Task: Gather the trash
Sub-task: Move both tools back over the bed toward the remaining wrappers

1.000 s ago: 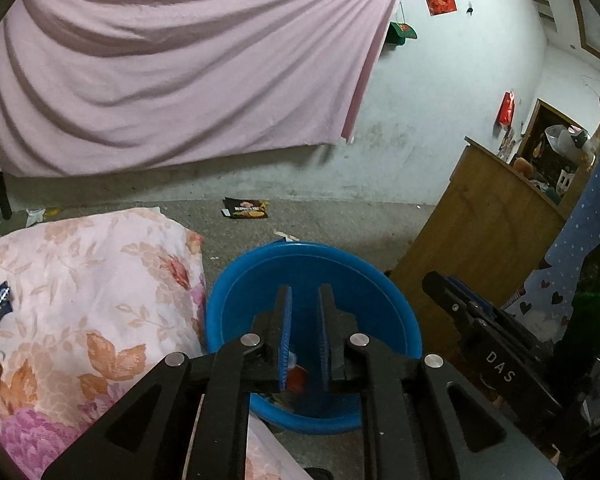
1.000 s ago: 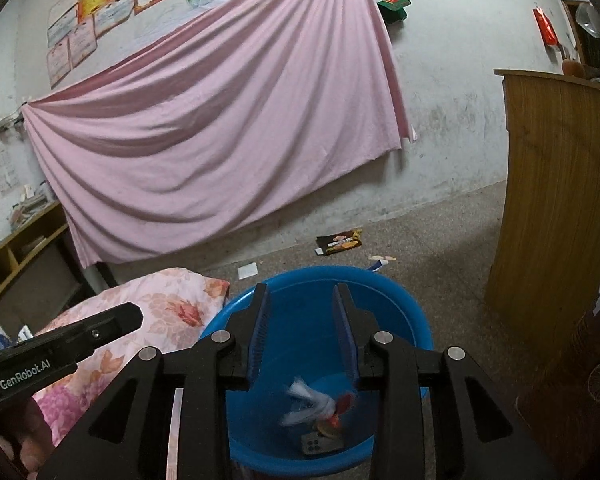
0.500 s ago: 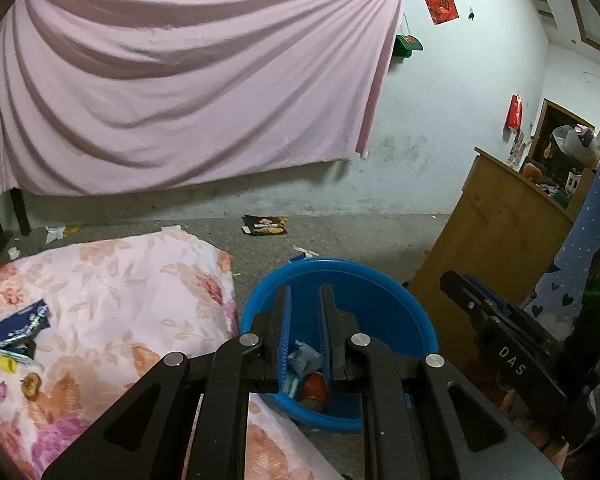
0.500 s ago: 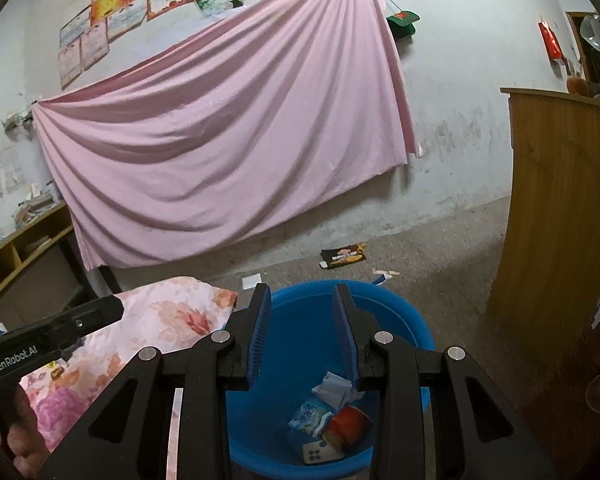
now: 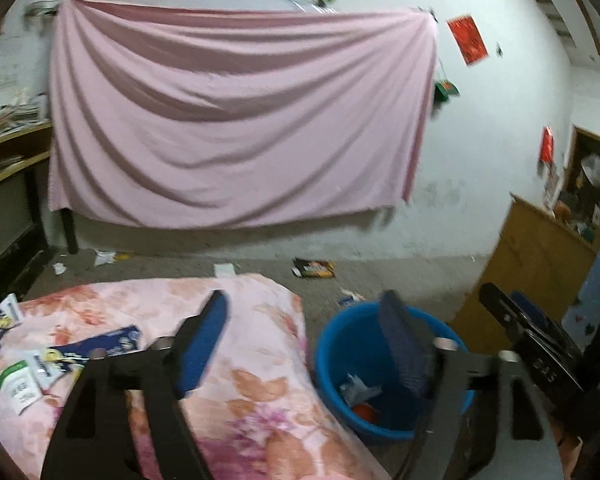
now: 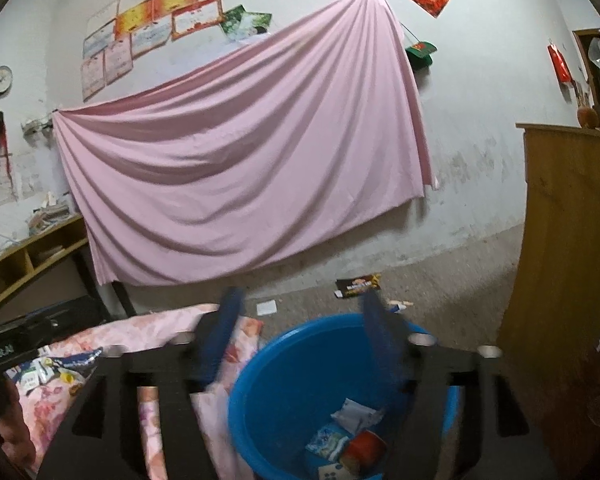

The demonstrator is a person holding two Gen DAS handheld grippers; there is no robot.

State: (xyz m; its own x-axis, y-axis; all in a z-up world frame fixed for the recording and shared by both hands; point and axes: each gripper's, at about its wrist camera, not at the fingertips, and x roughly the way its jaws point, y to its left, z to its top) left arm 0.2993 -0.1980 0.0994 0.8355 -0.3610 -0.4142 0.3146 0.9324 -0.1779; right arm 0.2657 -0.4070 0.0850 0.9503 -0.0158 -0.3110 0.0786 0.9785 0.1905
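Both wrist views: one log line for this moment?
left gripper: opening, empty | right gripper: opening, empty | blue bucket: holds trash | bed: wrappers left

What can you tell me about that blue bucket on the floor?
The blue bucket is a round, open tub that looks like smooth plastic. It stands upright on the floor right beside the floral bedding. Inside lies crumpled white paper, a small blue packet and something red. Neither gripper touches it.
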